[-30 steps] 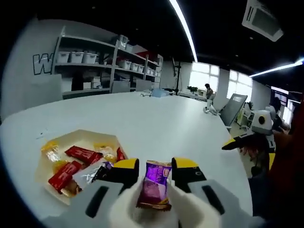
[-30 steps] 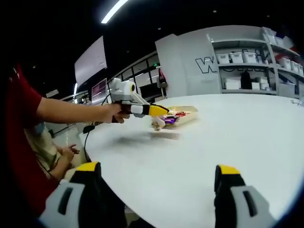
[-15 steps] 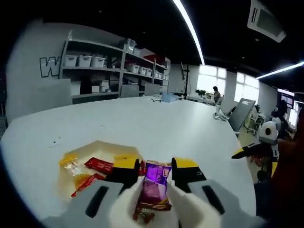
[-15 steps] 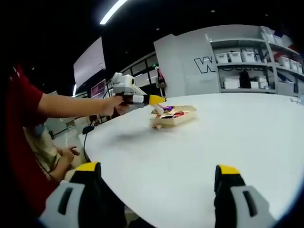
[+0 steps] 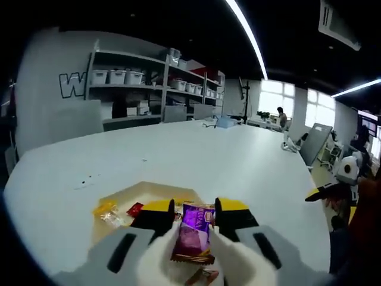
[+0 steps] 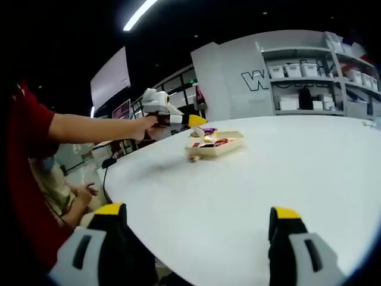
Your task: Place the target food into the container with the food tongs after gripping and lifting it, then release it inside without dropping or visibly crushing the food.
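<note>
- Since a second ago the left gripper (image 5: 194, 215) has carried its purple snack packet (image 5: 194, 234) from the near side of the tray to a spot over it; in the left gripper view the tray (image 5: 128, 193) has slid from the lower left to just under the jaws, and the right gripper view shows the same travel from the side.
- Nearest in the left gripper view, white tong pads (image 5: 158, 253) fixed on the yellow-tipped jaws pinch the packet from both sides. It stands upright between them, lifted clear of the table (image 5: 202, 155).
- No crushing shows on the wrapper, though its lower edge is partly hidden by the pads.
- Just beyond and below sits the tray, already holding a yellow sweet (image 5: 104, 209), a red packet (image 5: 134, 208) and other wrapped pieces.
- The right gripper (image 6: 193, 229) has its jaws spread wide with nothing between them, hanging near the table edge, well apart from the tray.
- Farther off in that view, an arm (image 6: 95, 128) reaches out with the left gripper, and the packet hangs above the tray's near end.
- My judgement: the carry is nearly over and the step in hand is positioning for release.
- The next move calls for lowering the packet close to the tray floor, then easing the pads apart gently so it settles inside rather than drops.
</note>
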A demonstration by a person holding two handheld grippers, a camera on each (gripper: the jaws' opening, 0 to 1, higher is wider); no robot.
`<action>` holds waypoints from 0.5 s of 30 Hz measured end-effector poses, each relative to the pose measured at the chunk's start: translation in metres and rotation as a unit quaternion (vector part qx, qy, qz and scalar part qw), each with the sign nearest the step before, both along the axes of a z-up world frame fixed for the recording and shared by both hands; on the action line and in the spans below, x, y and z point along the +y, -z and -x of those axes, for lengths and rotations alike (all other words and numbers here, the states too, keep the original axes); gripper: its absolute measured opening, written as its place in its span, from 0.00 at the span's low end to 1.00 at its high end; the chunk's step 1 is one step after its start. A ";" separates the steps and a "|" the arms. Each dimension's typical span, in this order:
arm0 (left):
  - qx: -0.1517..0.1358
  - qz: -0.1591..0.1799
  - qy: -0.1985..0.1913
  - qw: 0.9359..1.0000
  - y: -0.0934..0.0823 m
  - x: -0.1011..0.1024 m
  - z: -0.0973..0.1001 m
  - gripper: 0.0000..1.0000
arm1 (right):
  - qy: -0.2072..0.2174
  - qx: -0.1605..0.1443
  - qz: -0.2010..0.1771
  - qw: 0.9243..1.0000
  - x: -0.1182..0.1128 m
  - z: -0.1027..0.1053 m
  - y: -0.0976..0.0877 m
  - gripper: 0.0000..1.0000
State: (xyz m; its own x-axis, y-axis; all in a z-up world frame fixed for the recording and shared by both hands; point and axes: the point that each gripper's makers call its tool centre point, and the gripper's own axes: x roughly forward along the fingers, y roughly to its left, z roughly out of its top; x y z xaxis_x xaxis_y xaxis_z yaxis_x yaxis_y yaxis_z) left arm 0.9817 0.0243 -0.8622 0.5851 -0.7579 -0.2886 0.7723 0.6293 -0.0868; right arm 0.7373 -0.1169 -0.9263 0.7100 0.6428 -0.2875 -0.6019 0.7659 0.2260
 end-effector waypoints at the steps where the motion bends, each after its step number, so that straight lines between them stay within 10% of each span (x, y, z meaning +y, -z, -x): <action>1: 0.001 0.000 -0.001 1.000 0.000 0.000 -0.002 0.26 | 0.000 0.000 0.000 1.000 0.000 0.000 0.000 0.99; 15: -0.009 0.017 -0.003 1.000 -0.006 0.005 -0.014 0.29 | 0.004 0.002 0.006 1.000 -0.003 -0.004 0.000 0.99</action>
State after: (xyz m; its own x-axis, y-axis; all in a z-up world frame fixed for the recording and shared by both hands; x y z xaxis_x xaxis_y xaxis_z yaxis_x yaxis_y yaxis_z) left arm 0.9960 0.0297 -0.8563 0.5941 -0.7640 -0.2518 0.7704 0.6304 -0.0951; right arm 0.7411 -0.1204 -0.9260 0.7134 0.6341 -0.2982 -0.5955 0.7729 0.2189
